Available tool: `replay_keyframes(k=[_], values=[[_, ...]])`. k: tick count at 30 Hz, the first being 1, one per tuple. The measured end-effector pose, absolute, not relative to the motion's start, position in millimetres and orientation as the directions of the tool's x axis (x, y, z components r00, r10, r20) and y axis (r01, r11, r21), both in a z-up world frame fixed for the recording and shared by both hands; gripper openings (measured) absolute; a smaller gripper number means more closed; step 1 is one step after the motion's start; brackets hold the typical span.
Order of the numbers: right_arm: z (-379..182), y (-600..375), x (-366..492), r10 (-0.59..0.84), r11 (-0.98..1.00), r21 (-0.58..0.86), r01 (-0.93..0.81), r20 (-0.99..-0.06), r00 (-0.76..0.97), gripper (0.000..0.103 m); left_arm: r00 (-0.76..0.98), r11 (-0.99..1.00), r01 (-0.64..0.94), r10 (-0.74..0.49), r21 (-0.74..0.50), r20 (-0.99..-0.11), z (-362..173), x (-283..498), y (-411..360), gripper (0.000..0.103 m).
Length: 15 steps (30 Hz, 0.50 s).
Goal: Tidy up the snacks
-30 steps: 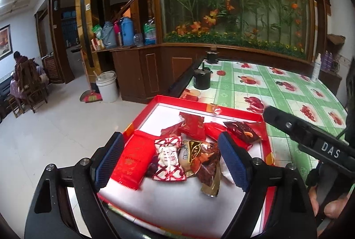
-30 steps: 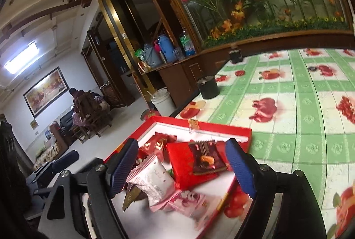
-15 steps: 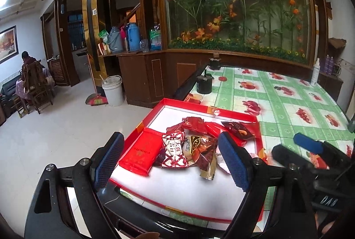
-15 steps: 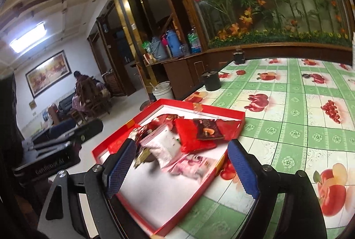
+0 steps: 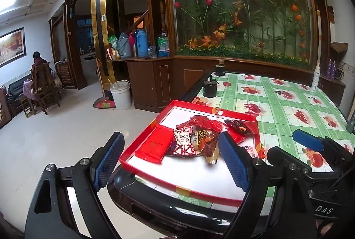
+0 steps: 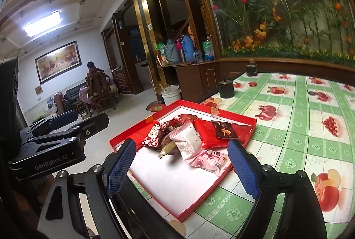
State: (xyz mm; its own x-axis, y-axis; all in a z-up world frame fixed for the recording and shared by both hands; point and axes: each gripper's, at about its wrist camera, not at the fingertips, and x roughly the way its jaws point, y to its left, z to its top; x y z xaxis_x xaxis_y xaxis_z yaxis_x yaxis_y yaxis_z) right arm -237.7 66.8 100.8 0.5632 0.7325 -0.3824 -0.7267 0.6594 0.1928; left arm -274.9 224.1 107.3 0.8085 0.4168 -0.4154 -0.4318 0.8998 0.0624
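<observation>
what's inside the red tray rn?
The red tray holds a loose pile of snacks: flat red packet, red-and-white patterned pack, white pack, pink pack, dark brown pack. Wrappers beneath the pile are partly covered; count unclear.

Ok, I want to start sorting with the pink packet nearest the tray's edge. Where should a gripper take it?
Take the pink snack packet across its short width, coming from above with the open right gripper. It lies flat and mostly clear in the red tray, only its far end tucked under the white packet.
</observation>
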Motion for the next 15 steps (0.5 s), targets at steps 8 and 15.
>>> replay_keyframes(k=[8,15], values=[[109,65,-259,0.726,0.659,0.129,-0.741,-0.366,0.582,0.086,0.814,0.906,-0.420,0.405,0.061,-0.416,111,-289,218,0.087],[119,62,-269,0.727,0.660,0.102,-0.745,-0.340,0.597,0.086,0.819,0.906,-0.420,0.405,0.057,-0.406,118,-297,216,0.087]])
